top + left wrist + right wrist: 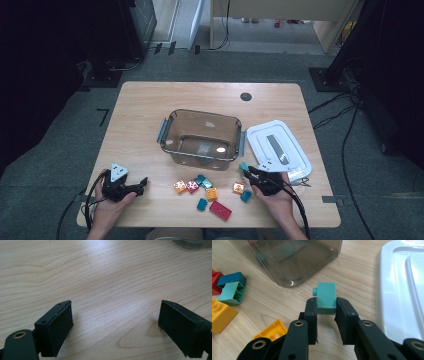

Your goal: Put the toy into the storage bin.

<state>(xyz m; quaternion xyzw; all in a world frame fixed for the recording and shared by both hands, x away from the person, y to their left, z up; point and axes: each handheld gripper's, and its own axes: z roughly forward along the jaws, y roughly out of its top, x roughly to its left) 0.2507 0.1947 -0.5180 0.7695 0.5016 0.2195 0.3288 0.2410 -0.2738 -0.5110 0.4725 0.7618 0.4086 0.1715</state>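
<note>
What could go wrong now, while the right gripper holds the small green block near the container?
1. The right gripper pinches only the lower end of the green block, so it may twist or slip out.
2. The container has a high wall; a low lift could knock the block against its rim.

Items partly out of sight

Teal brick [326,298]: lower end sitting hidden between the jaws. White lid [402,290]: running off the right edge. Tub [289,260]: top being cropped.
</note>
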